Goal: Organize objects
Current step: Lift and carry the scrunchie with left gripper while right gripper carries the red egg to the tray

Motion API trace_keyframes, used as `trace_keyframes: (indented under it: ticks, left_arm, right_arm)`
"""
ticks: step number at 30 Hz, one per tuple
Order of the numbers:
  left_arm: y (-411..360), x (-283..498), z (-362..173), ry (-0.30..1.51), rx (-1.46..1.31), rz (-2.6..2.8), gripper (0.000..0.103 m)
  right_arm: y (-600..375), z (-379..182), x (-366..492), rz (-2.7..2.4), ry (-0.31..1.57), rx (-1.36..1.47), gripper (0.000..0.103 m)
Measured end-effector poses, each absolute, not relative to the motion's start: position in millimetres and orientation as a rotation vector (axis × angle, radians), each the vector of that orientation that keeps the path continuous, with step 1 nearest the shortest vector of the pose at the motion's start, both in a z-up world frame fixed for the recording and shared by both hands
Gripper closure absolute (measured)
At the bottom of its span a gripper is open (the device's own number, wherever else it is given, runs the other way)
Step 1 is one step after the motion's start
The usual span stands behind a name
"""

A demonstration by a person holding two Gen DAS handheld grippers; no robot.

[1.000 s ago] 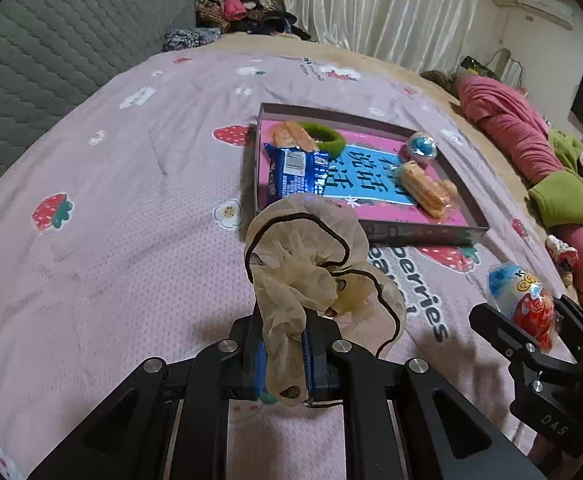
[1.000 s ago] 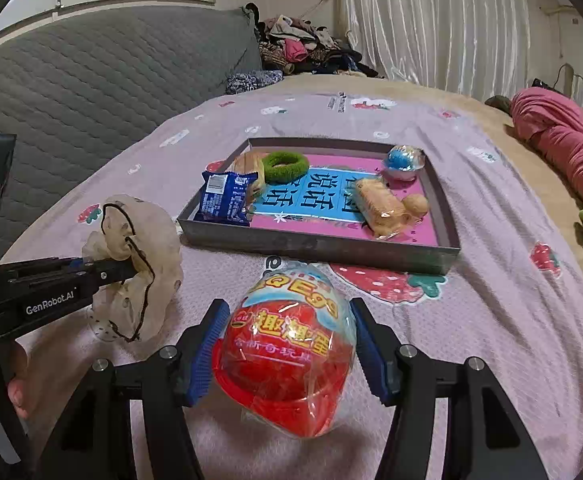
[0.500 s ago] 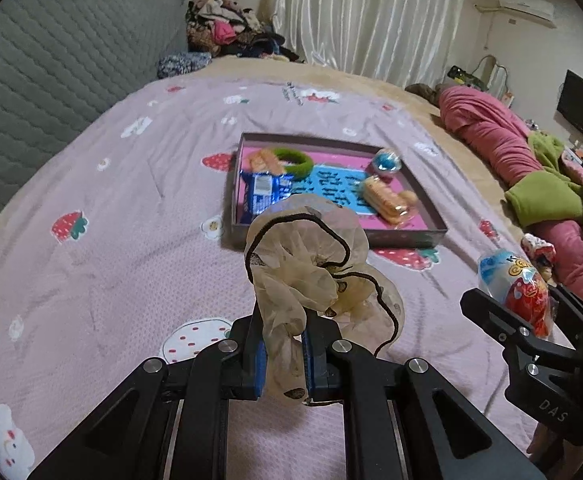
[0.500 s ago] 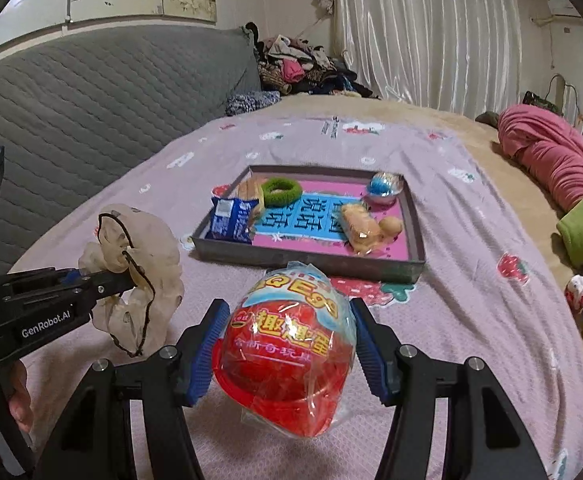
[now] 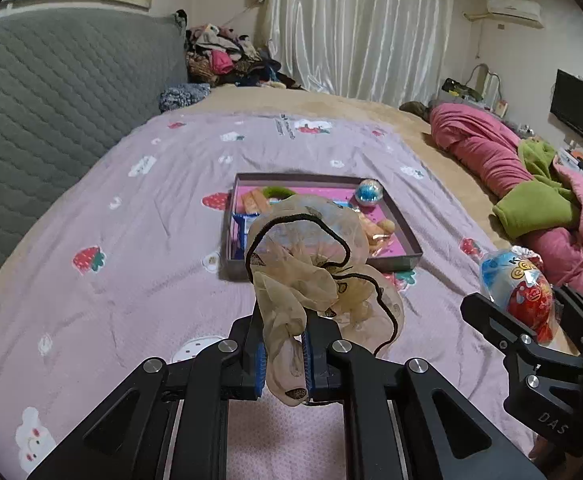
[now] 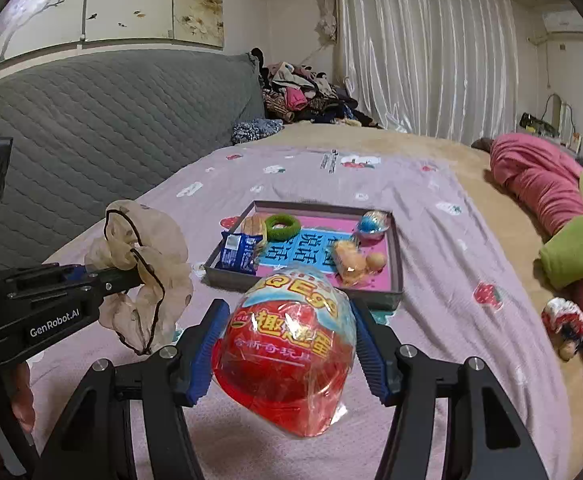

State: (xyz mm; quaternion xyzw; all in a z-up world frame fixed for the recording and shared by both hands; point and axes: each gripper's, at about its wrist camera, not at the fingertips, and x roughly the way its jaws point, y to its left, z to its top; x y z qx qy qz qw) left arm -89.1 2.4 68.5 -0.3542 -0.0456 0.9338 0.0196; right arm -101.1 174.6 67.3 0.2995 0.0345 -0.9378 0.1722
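Observation:
My left gripper (image 5: 284,354) is shut on a beige sheer scrunchie with black trim (image 5: 311,264), held above the bed; it also shows in the right wrist view (image 6: 143,276). My right gripper (image 6: 285,354) is shut on a red and blue wrapped toy egg (image 6: 291,344), seen in the left wrist view at the right (image 5: 517,292). A grey tray with a pink floor (image 6: 397,256) lies ahead on the bed. It holds a blue snack packet (image 6: 237,254), a green ring (image 6: 282,226), a blue ball (image 6: 371,222) and wrapped bread (image 6: 349,262).
The bed has a lilac strawberry-print cover (image 5: 131,240). A grey quilted headboard (image 5: 51,92) stands at the left. Pink and green bedding (image 5: 531,184) is piled at the right. Clothes (image 6: 303,92) lie at the far end. A small toy (image 6: 563,320) lies right.
Both grippers have pulled back and risen from the tray, which now looks smaller and farther away. Each still holds its object.

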Motion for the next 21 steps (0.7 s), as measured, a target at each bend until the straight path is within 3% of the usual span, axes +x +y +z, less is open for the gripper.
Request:
trace_keyframes:
  ticks: [21]
  left_arm:
    - [14,-131,118,-0.082,-1.004,2.925,0.089]
  right_arm:
    - [180,127,-129,-2.718,0.144,0.71,0.042]
